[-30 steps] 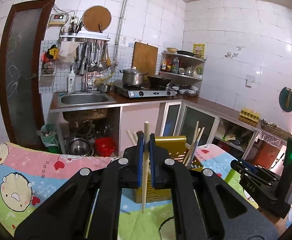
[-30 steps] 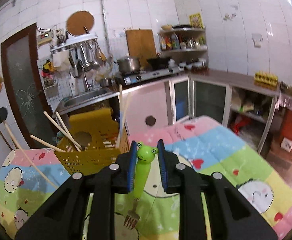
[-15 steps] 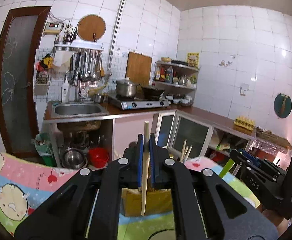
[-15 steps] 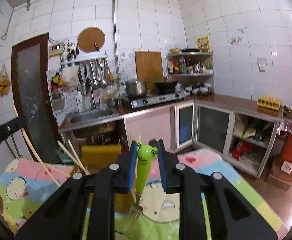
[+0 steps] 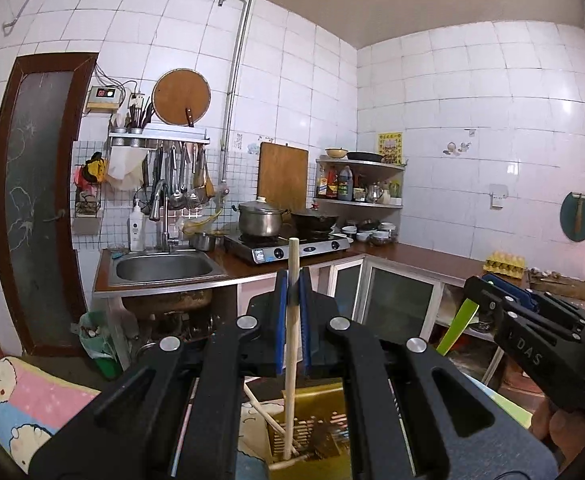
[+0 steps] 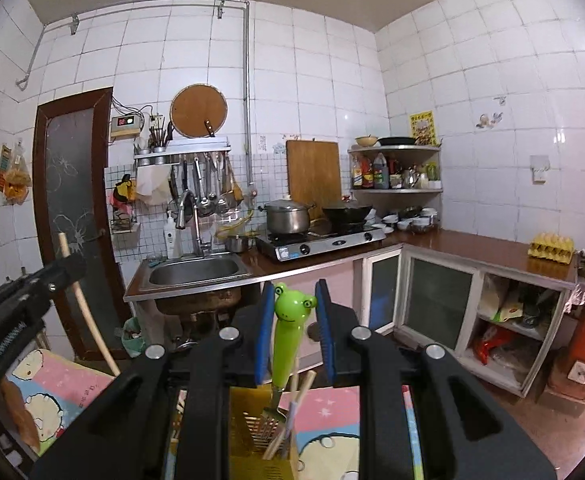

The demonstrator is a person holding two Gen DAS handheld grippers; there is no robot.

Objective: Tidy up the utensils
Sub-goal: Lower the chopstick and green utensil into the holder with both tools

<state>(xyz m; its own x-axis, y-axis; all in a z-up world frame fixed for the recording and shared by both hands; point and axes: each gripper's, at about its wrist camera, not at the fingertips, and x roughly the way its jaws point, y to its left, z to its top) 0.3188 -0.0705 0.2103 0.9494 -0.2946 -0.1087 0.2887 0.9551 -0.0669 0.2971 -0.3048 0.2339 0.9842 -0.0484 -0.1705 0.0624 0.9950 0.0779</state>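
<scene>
Two grippers held up over the yellow holder, each with one utensil.

The left gripper (image 5: 291,292) is clamped on a pale wooden chopstick (image 5: 291,344), standing upright mid-frame over the yellow slotted plastic holder (image 5: 316,420) at the bottom. Only the right view shows the frog face (the left view shows just a green strip): the right gripper (image 6: 295,312) grips a green frog-handled fork (image 6: 286,344), prongs hanging down into the holder, both grippers pointing almost level.

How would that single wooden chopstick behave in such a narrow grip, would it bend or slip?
The chopstick looks stiff: it runs straight through the left gripper. Thin and wooden, it is probably very light. Pinched at one spot near its top, with a long length hanging toward the yellow holder, it could pivot or swing, and being round, roll if dropped.
</scene>
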